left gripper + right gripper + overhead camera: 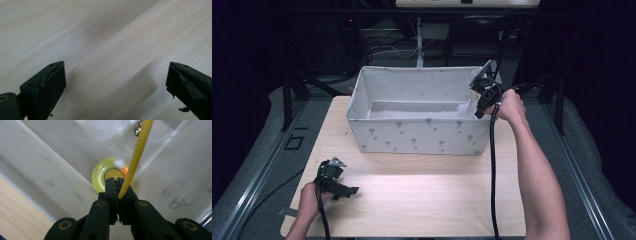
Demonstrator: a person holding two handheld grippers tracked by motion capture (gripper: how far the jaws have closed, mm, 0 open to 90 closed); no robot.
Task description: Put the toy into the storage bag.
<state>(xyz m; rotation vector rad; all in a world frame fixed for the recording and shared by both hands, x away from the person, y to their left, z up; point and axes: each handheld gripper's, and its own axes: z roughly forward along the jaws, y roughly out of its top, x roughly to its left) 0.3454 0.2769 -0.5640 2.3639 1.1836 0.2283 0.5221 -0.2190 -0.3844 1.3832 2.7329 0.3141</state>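
My right tool (117,192) is clamped on a thin yellow rod (136,155), held over the right end of the grey fabric bin (419,135), above a yellow-green ring (100,176) on its floor. My left tool (115,85) hangs wide open, empty, just over the wooden bench (422,200).

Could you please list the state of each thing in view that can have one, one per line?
Bin: upright on the table, open at the top.
Yellow rod: clamped at its end, reaching into the bin.
Yellow ring: lying at the bin's bottom corner.
Right gripper: shut on the rod, over the bin's right end.
Left gripper: open, holding nothing, over bare table.
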